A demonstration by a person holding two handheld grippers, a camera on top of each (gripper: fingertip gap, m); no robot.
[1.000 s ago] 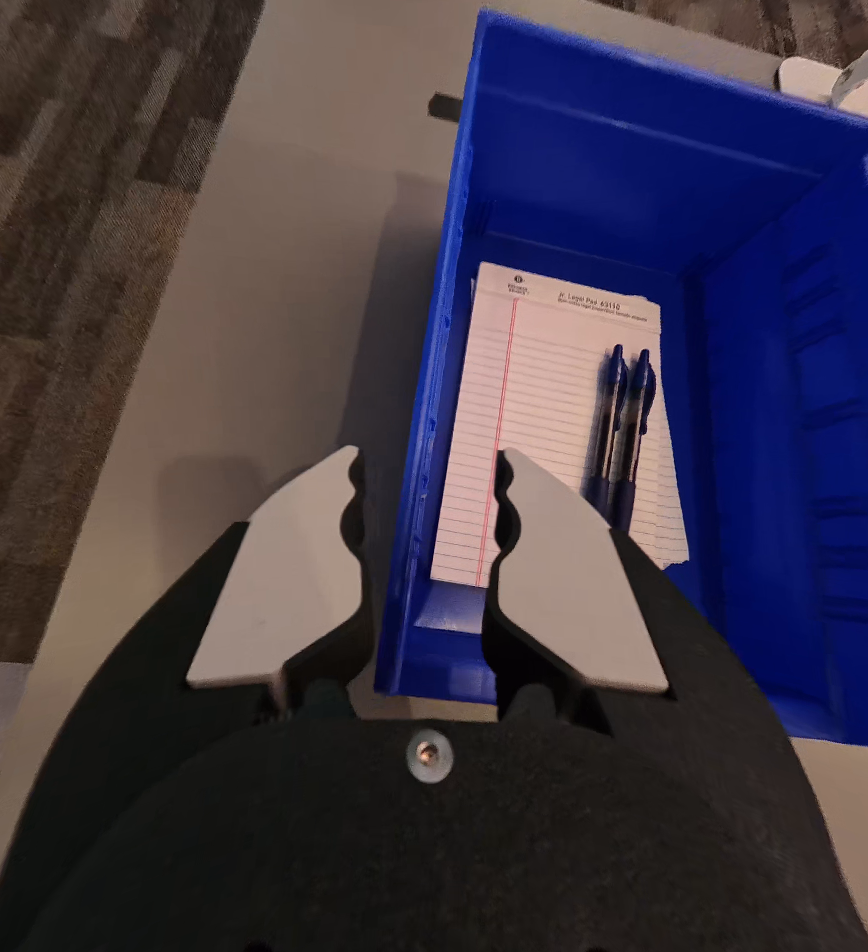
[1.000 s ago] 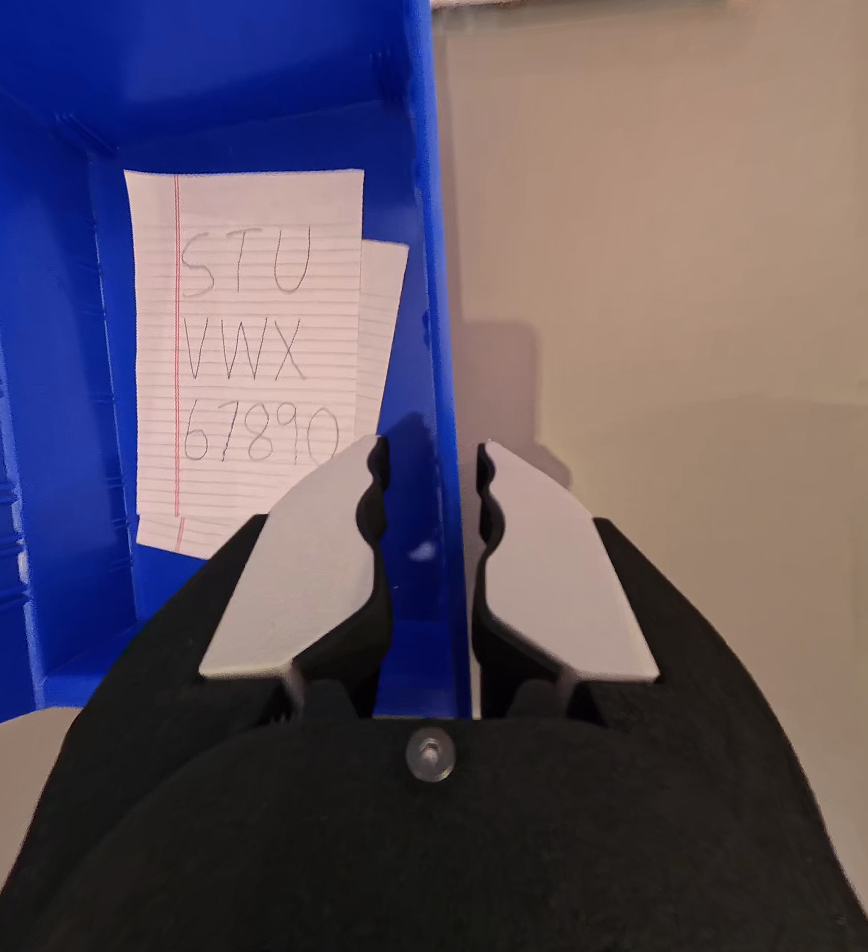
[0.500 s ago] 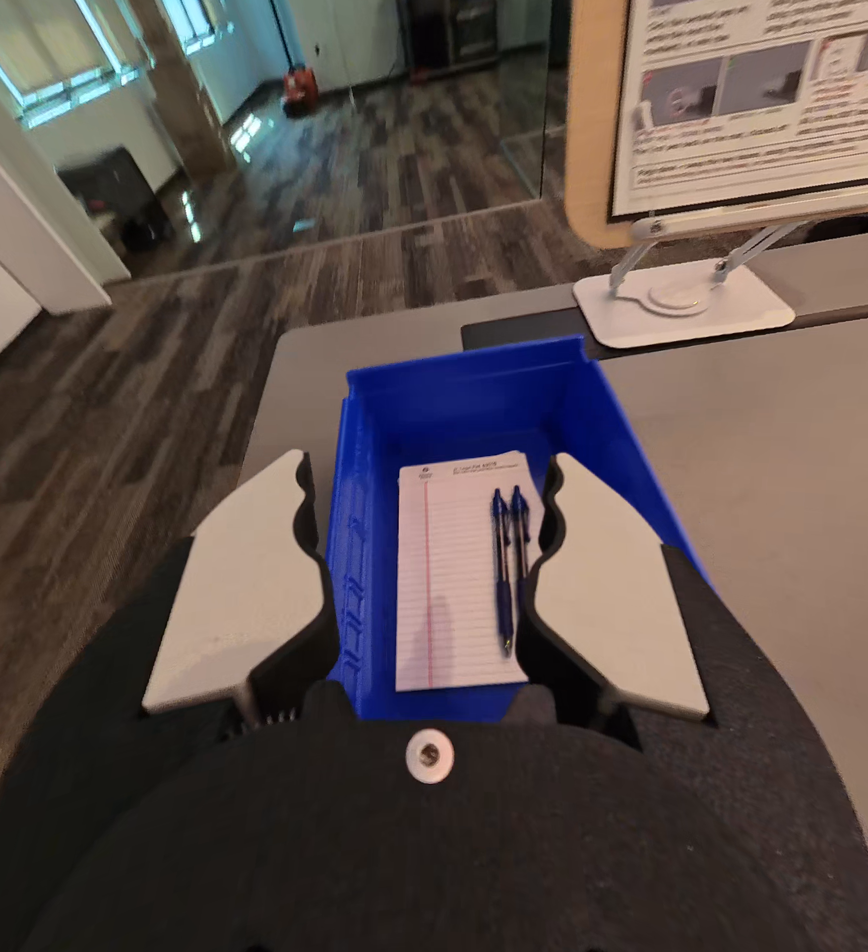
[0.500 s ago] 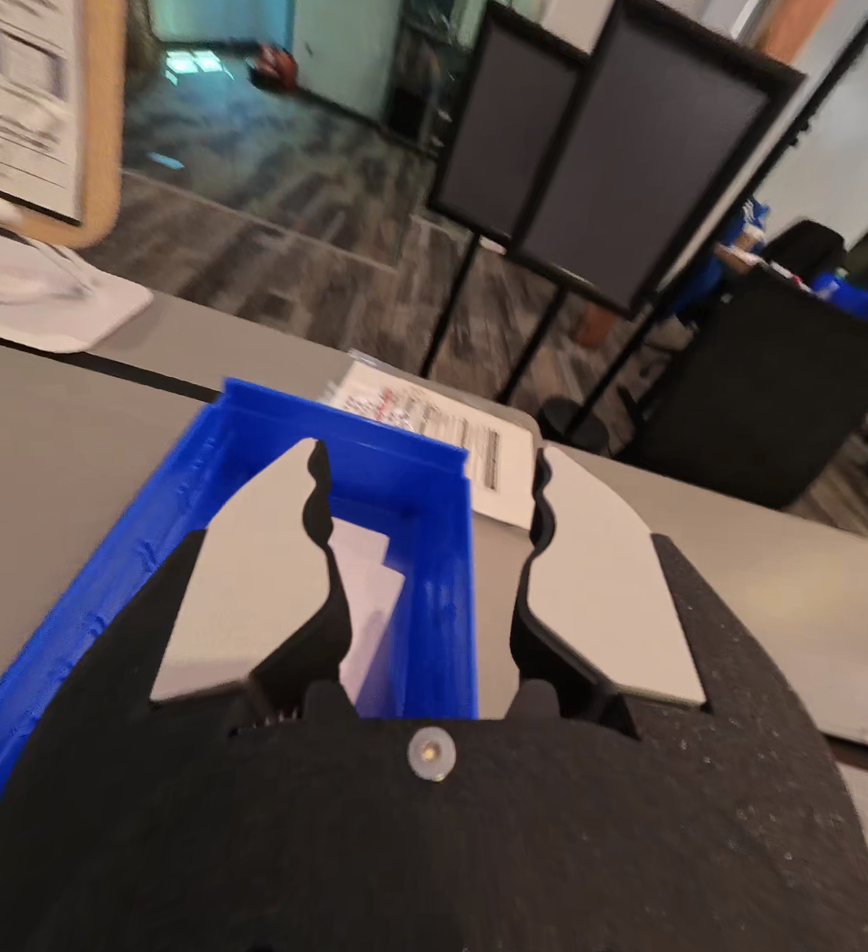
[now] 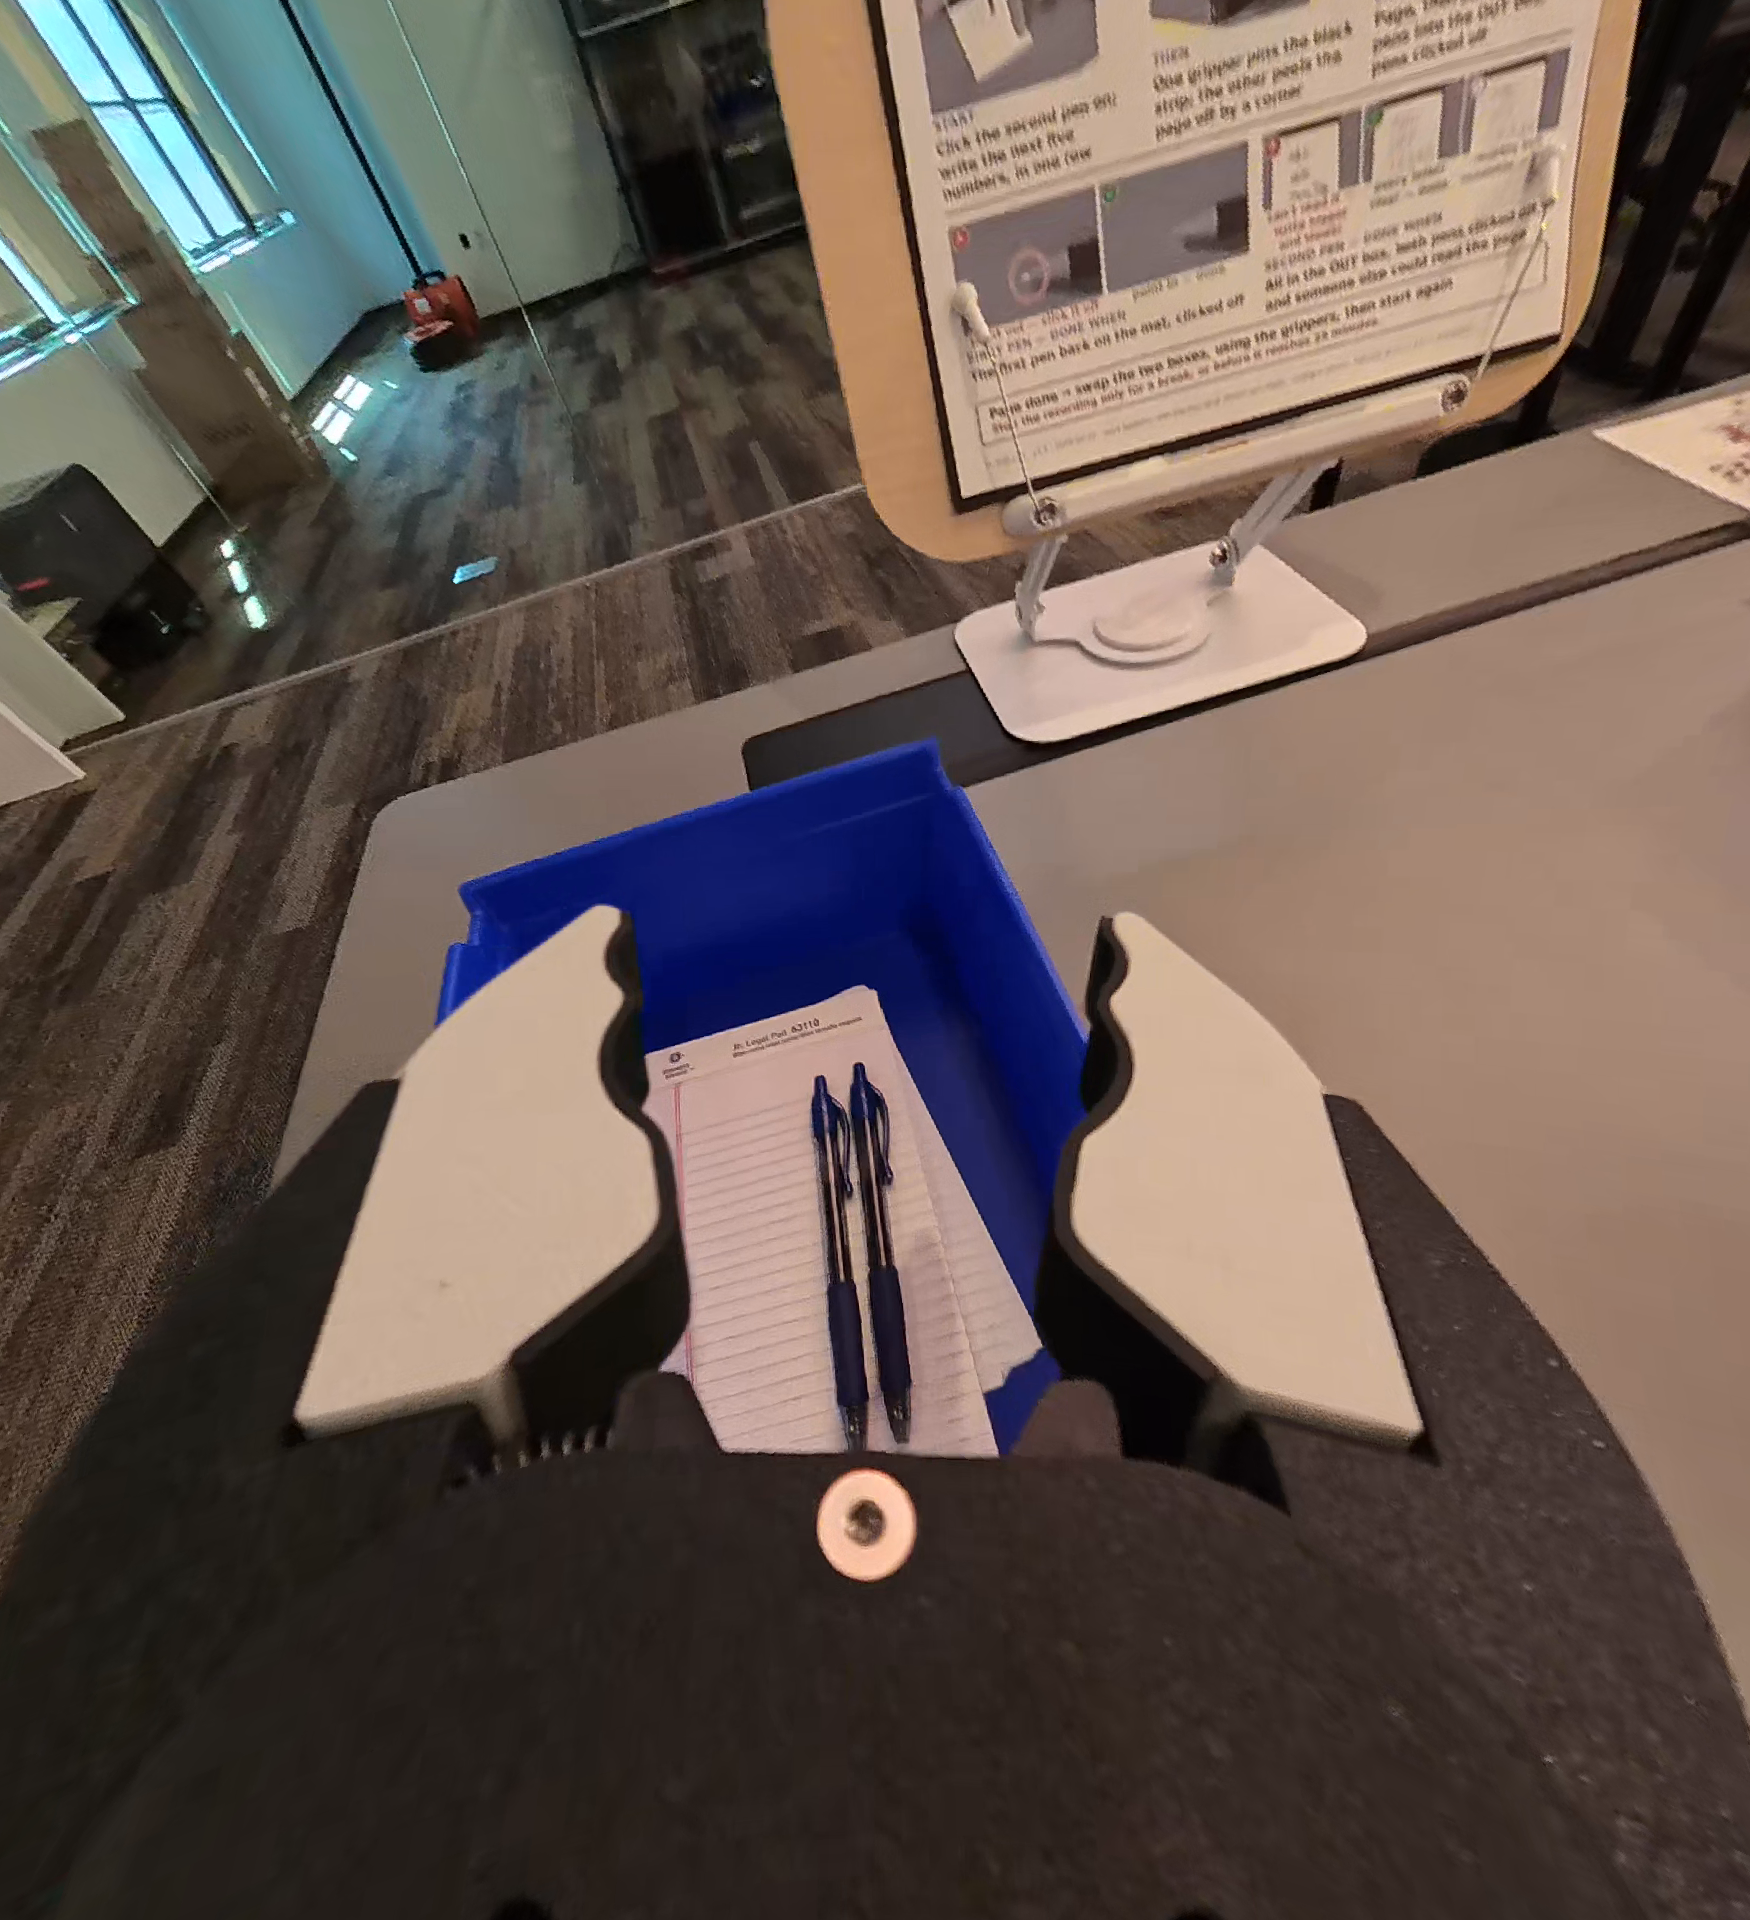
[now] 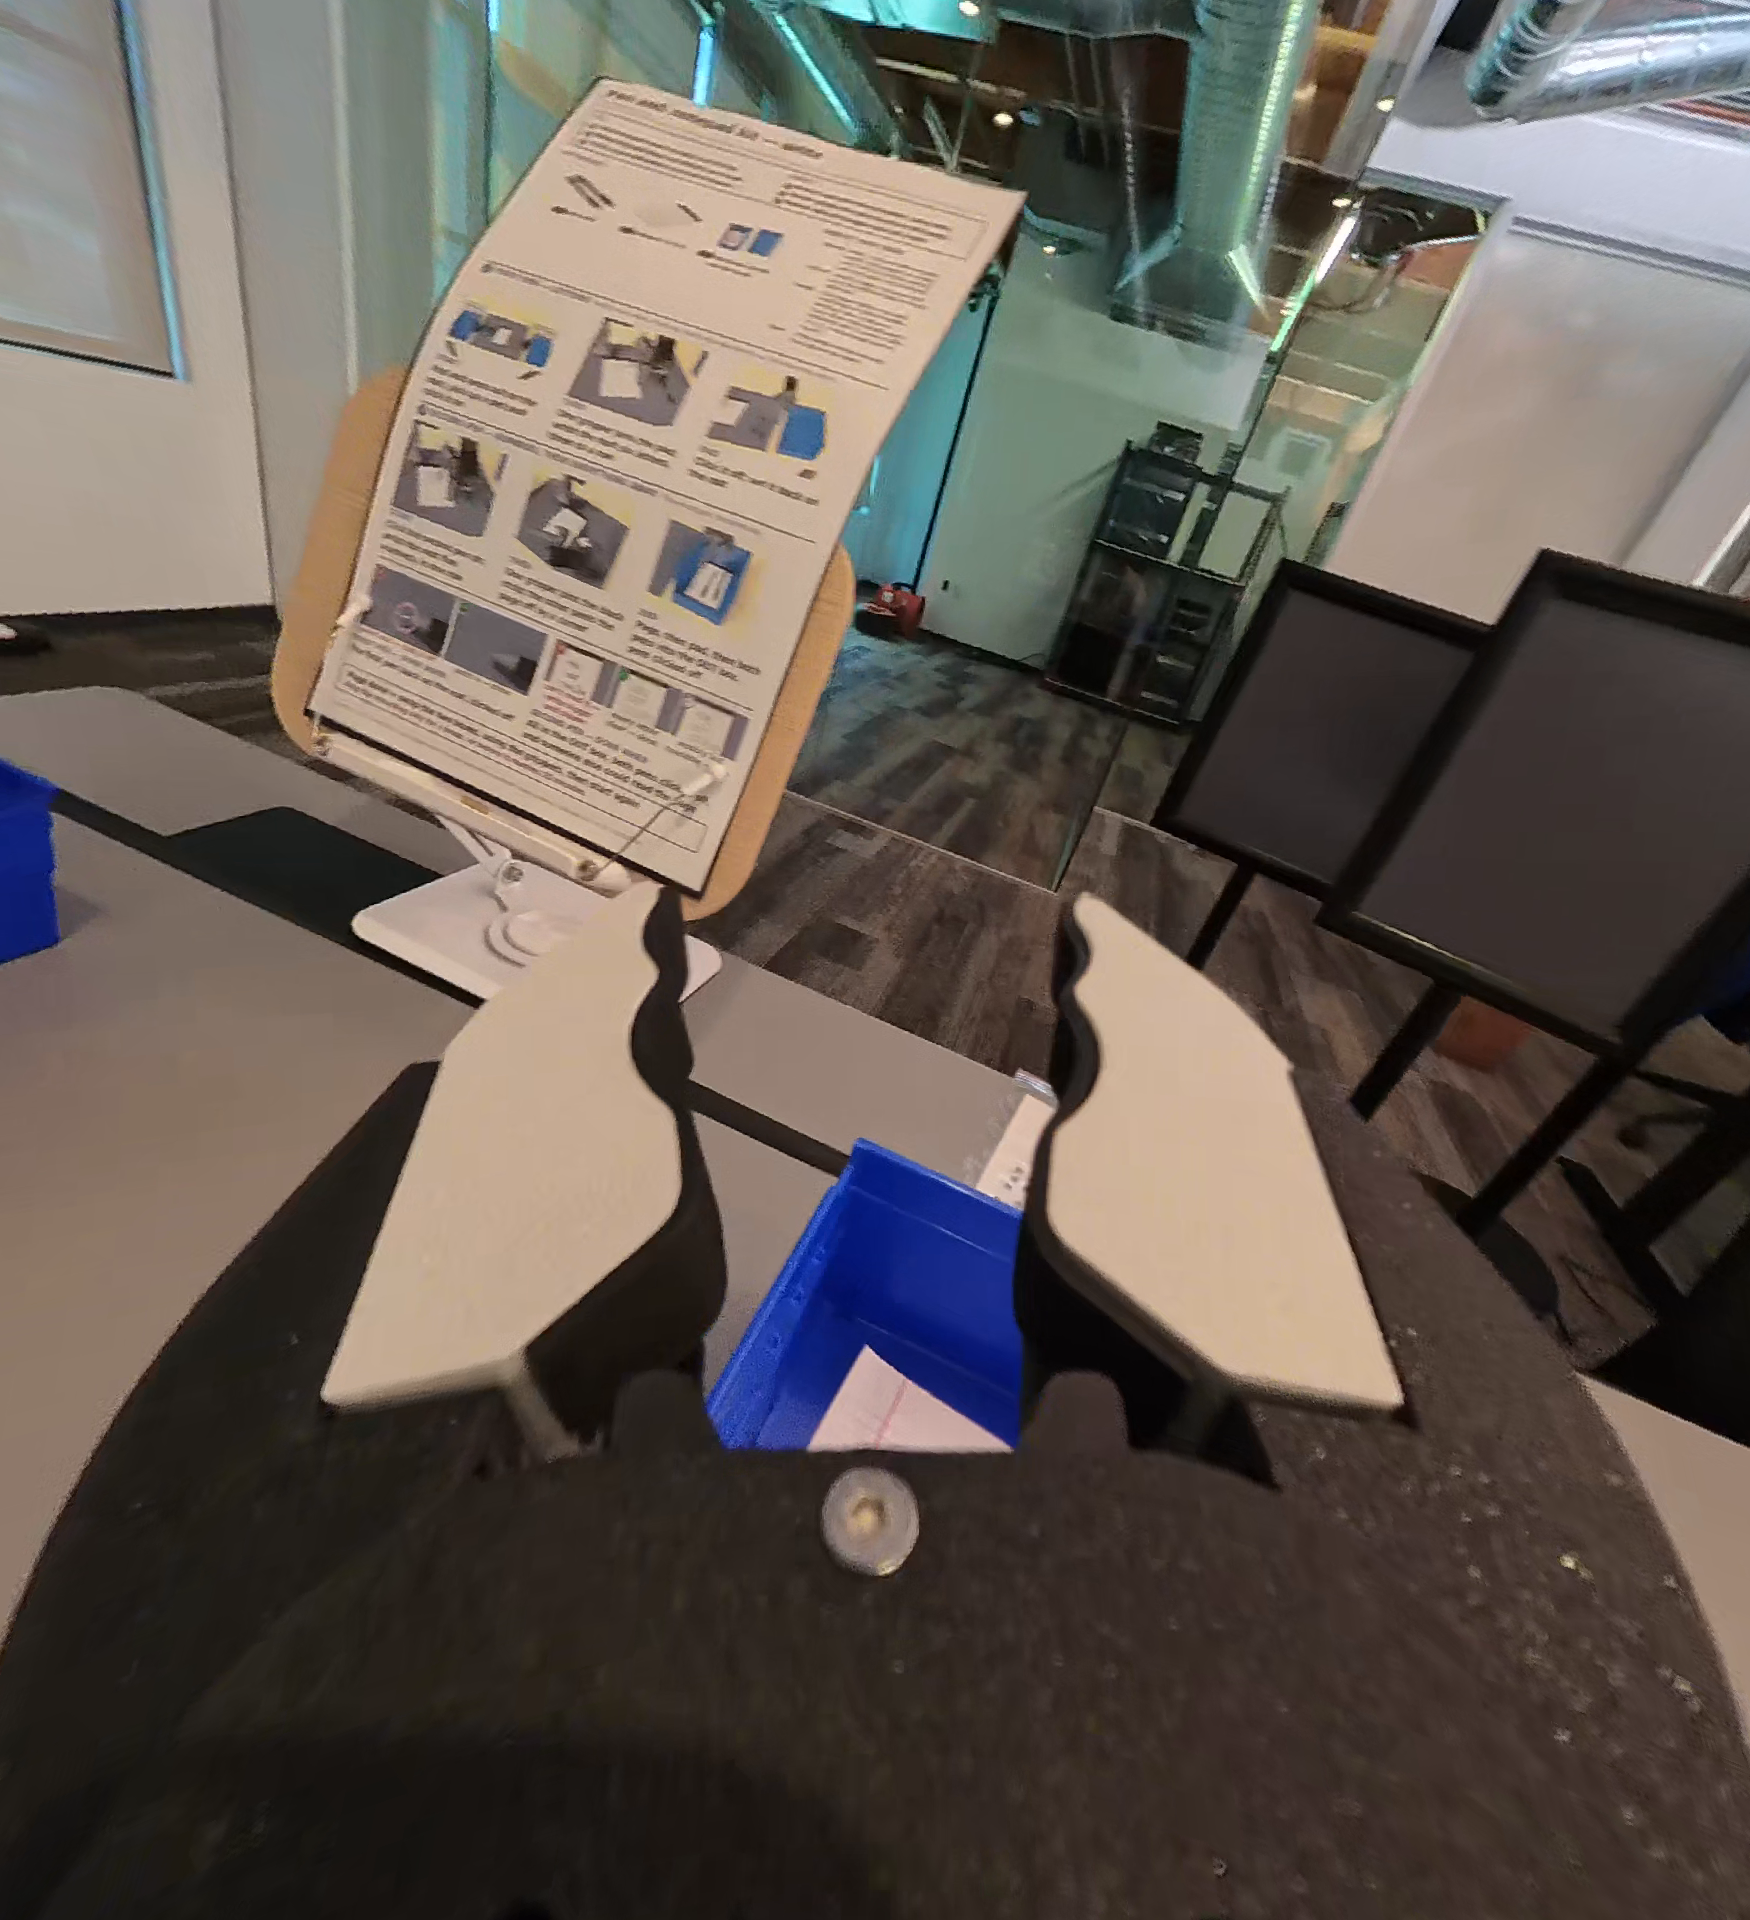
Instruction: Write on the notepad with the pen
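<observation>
Both grippers gape empty; 2 blue pens (image 5: pixel 863 1247) lie on lined notepad (image 5: pixel 762 1257).

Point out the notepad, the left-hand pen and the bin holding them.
notepad (image 5: pixel 746 1226), left wrist view, lined page left of the pens
left-hand pen (image 5: pixel 843 1309), left wrist view, dark grip
bin (image 5: pixel 798 904), left wrist view, far inner wall
</observation>
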